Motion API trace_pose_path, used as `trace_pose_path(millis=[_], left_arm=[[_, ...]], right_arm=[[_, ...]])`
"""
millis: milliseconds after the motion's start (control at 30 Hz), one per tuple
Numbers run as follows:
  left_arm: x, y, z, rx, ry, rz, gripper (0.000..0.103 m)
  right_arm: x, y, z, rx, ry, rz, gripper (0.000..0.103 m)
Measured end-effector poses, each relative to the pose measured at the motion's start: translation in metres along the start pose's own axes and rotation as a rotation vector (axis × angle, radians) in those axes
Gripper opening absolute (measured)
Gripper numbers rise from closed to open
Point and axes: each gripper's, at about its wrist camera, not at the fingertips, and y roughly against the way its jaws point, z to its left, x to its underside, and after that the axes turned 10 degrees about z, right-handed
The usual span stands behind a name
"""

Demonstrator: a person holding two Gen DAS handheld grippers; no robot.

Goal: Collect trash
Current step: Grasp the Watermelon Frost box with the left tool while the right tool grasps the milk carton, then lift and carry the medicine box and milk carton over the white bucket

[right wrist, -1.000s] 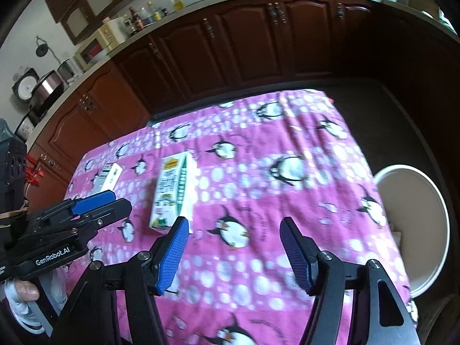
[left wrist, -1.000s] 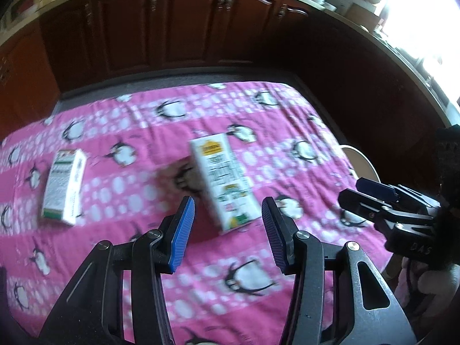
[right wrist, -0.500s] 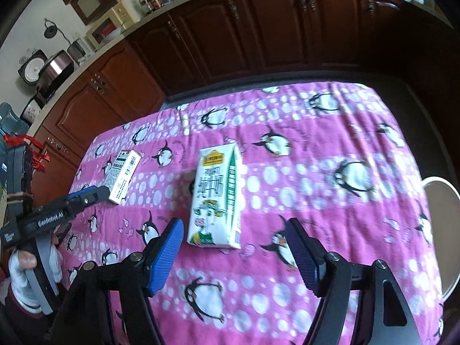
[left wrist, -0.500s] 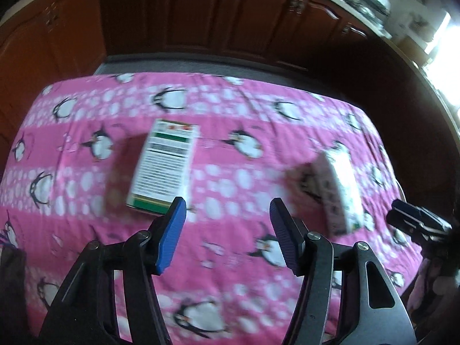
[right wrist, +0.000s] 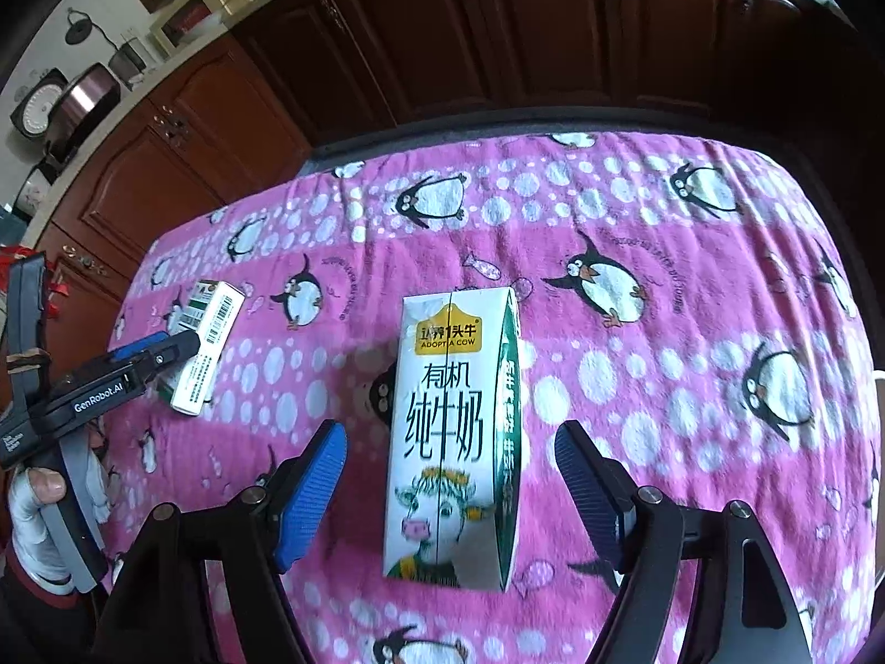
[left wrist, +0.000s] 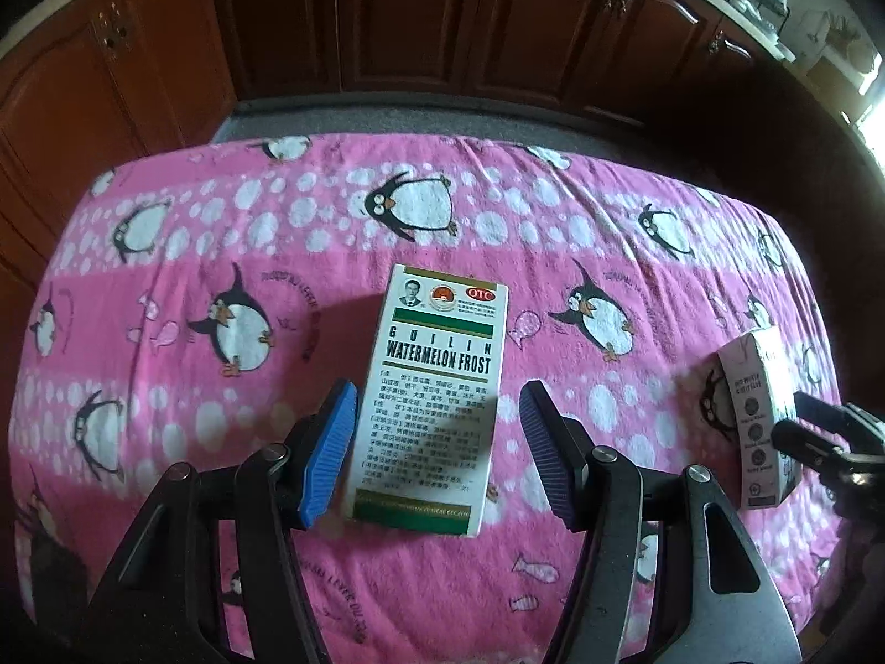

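Note:
A white and green medicine box (left wrist: 442,365) lies flat on the pink penguin cloth (left wrist: 182,232). My left gripper (left wrist: 437,404) stands open just above it, blue pads on either side and clear of it. A white milk carton (right wrist: 442,343) lies on its side. The right gripper (right wrist: 448,431) straddles the carton's near half; its jaws are opening and the pads do not touch it. In the right wrist view the left gripper (right wrist: 177,346) hovers at the medicine box (right wrist: 213,332). In the left wrist view the right gripper (left wrist: 788,415) is at the milk carton (left wrist: 758,387).
Dark wooden cabinets (left wrist: 415,16) run behind the table across a strip of grey floor. A sliver of a white bin rim (right wrist: 880,415) shows at the right edge. A gloved hand (right wrist: 38,503) holds the left gripper's handle. Countertop appliances (right wrist: 83,99) stand at the far left.
The left gripper swung from the milk carton over to the medicine box and sank toward it. The right gripper closed in on the milk carton. Both pairs of jaws stand wider.

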Motion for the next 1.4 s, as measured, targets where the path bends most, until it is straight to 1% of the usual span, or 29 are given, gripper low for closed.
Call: trace_pose_path(millis=[100,133,167,267,333,367,400,467,567,733,800,967,1200,1267,1400], left_arm=[[-0.003,-0.003,0.006,0.001,0.014,-0.005,0.060],[-0.004,-0.006,0.008,0.003,0.015,0.011,0.060],[-0.004,-0.008,0.008,0.017,0.019,0.045,0.060],[-0.005,-0.019,0.008,0.023,0.021,0.082,0.060],[-0.003,-0.023,0.007,0.023,0.025,0.092,0.059],[-0.001,-0.022,0.007,0.017,0.027,0.083,0.058],[0.000,-0.021,0.005,0.017,0.029,0.074,0.052],[0.003,-0.018,0.002,0.039,0.023,0.071,0.052],[0.008,-0.009,-0.004,0.037,0.003,0.040,0.052],[0.021,0.007,-0.027,0.068,-0.031,-0.003,0.051],[0.028,0.015,-0.042,0.076,-0.064,-0.015,0.051],[0.036,0.027,-0.080,0.099,-0.124,-0.035,0.051],[0.050,0.038,-0.125,0.118,-0.211,-0.040,0.051],[0.054,0.040,-0.140,0.115,-0.236,-0.041,0.051],[0.063,0.046,-0.171,0.132,-0.297,-0.040,0.051]], right_arm=[[-0.003,-0.007,0.002,-0.001,0.003,0.008,0.076],[-0.004,-0.008,0.003,0.001,0.004,0.010,0.076],[-0.005,-0.012,0.004,0.003,0.007,0.017,0.076],[-0.008,-0.022,0.006,0.002,0.021,0.031,0.076],[-0.007,-0.027,0.003,-0.002,0.014,0.025,0.069],[-0.007,-0.030,0.003,0.001,0.012,0.023,0.055],[-0.006,-0.030,0.001,0.007,0.012,0.018,0.050],[-0.003,-0.026,-0.001,-0.016,0.015,0.007,0.050],[0.004,-0.014,-0.002,-0.014,0.038,-0.009,0.050],[0.017,0.012,-0.008,-0.042,0.038,-0.052,0.050],[0.023,0.023,-0.010,-0.045,0.038,-0.068,0.050],[0.039,0.047,-0.023,-0.049,0.027,-0.105,0.050],[0.062,0.070,-0.041,-0.049,-0.002,-0.147,0.050],[0.069,0.078,-0.048,-0.044,-0.011,-0.158,0.050],[0.082,0.094,-0.068,-0.033,-0.039,-0.184,0.050]])
